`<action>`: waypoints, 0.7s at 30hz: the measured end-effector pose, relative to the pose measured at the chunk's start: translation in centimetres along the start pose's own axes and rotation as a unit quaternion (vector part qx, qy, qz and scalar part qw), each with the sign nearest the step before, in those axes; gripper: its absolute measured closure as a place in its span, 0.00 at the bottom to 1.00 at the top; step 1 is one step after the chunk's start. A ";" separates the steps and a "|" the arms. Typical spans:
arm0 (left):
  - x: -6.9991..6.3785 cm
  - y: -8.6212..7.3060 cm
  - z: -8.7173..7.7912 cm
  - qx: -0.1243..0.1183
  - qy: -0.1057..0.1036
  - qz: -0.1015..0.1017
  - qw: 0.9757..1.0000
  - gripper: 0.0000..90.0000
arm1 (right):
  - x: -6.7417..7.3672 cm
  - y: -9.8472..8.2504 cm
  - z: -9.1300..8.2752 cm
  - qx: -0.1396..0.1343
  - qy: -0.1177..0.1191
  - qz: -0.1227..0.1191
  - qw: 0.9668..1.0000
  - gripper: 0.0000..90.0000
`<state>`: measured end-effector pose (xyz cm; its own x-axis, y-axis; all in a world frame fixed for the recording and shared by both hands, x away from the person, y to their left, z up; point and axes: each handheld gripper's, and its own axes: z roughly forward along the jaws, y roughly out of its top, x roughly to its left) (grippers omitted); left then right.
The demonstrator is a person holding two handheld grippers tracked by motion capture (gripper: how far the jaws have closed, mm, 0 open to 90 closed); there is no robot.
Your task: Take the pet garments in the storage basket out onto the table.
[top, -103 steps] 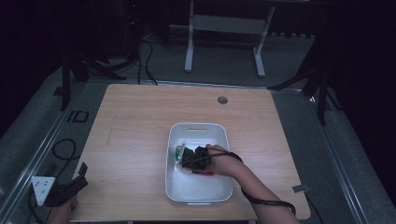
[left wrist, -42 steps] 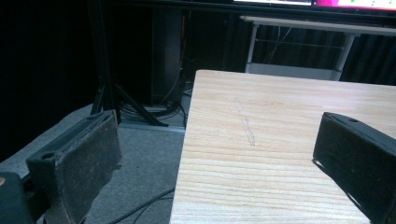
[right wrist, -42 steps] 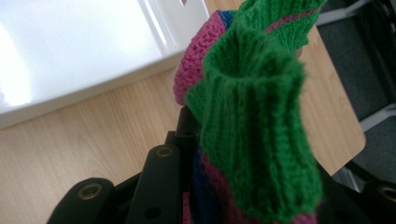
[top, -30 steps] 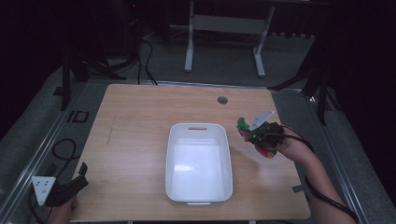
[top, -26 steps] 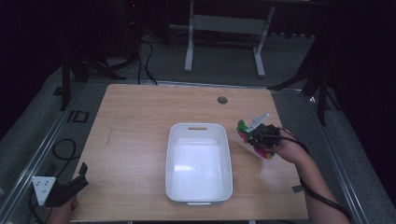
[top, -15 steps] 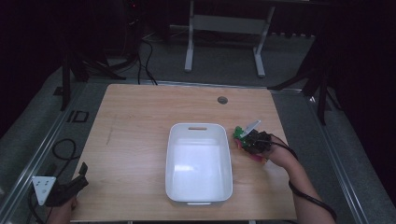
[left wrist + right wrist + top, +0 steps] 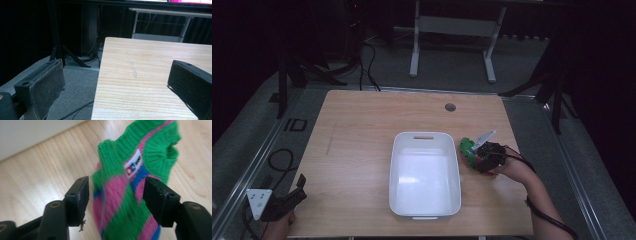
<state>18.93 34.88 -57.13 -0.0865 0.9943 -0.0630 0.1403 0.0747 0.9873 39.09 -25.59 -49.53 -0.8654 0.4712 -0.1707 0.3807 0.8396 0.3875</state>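
A knitted sock (image 7: 467,148), striped green, pink and blue with a small white label, lies just right of the white tub (image 7: 424,135) on the wooden table (image 7: 357,150). My right gripper (image 7: 473,152) is low over the table with the sock (image 7: 120,195) between its jaws. The jaws have just been opening: a clear gap shows at the left pad, and the blurred sock hangs loose between them, so the gripper (image 7: 116,187) stands open. My left gripper (image 7: 298,186) rests at the table's near left corner, its jaws (image 7: 117,72) wide open with nothing between them.
The tub's inside looks bare white. A round cable hole (image 7: 450,107) sits near the table's far edge. Beyond the table stand a metal frame (image 7: 452,30) and cables on a grey floor. The table edge (image 7: 98,75) runs between the left gripper's jaws.
My right gripper lifted the sock out of the tub, carried it right, then came down and in toward the tub's right side. The left gripper has not moved.
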 end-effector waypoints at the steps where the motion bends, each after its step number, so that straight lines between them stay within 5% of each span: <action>1: 0.0 0.0 0.0 0.000 0.000 0.000 1.000 0.02 | 0.0 -0.2 -0.5 -0.008 0.000 0.003 1.000 0.38; 8: 0.0 0.0 0.0 -0.001 0.000 0.000 1.000 0.02 | 0.3 -2.6 -3.4 -0.077 -0.007 0.046 0.996 0.26; 11: 0.0 0.0 0.0 -0.001 0.000 0.000 1.000 0.01 | 0.3 -4.3 -4.1 -0.111 0.001 0.072 0.991 0.15; 16: 0.0 0.0 0.0 -0.001 0.001 0.002 1.000 0.01 | 0.3 -7.6 -4.7 -0.160 0.004 0.113 0.981 0.14; 21: -0.1 0.0 0.0 0.000 0.001 0.003 1.000 0.02 | 0.7 -10.6 -4.7 -0.190 -0.028 0.153 0.969 0.12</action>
<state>18.92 34.82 -57.12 -0.0880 0.9945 -0.0576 0.1405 0.0696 0.9876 32.89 -35.40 -49.46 -0.7084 0.7047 -0.0394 0.4601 0.5034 0.7314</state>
